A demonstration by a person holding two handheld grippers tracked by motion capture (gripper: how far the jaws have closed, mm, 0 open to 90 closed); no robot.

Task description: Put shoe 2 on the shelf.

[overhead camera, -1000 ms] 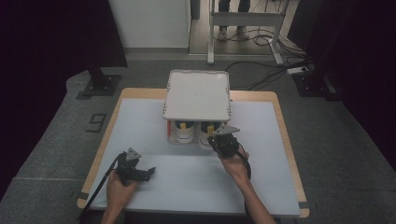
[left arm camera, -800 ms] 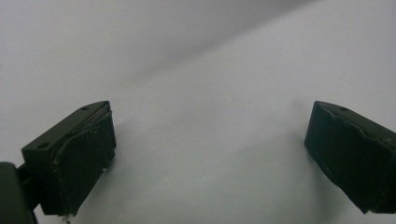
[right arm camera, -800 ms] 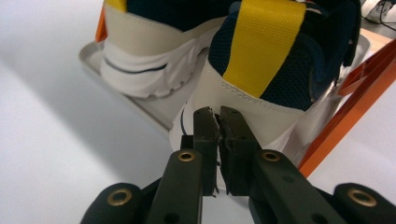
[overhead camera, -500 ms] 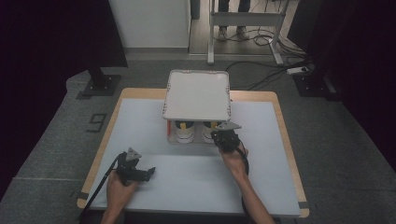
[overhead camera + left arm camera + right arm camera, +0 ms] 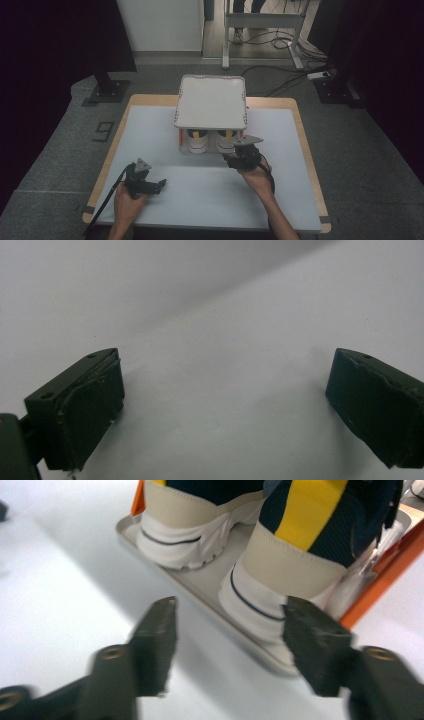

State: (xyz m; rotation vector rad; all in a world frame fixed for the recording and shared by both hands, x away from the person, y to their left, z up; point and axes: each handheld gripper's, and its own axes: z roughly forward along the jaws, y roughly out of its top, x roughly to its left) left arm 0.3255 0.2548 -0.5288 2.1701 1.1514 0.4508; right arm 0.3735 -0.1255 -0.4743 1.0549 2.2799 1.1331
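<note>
While two shoes (image 5: pixel 210 141) sit under one rack (image 5: pixel 211 102), the right gripper (image 5: pixel 239 159) has just opened, holding nothing.

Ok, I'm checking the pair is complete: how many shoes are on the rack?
2: the left shoe and the right shoe stand side by side, heels out, under the rack's top shelf; that shelf could hide others.

A "9" on the floor (image 5: pixel 102 131)

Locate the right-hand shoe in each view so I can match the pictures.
High view: right shoe under the rack's white top, centre, just beyond the right hand-held gripper.
Left gripper view: not in it.
Right gripper view: right shoe upper right, heel toward the camera.
Shared landmark: grey tray.
</note>
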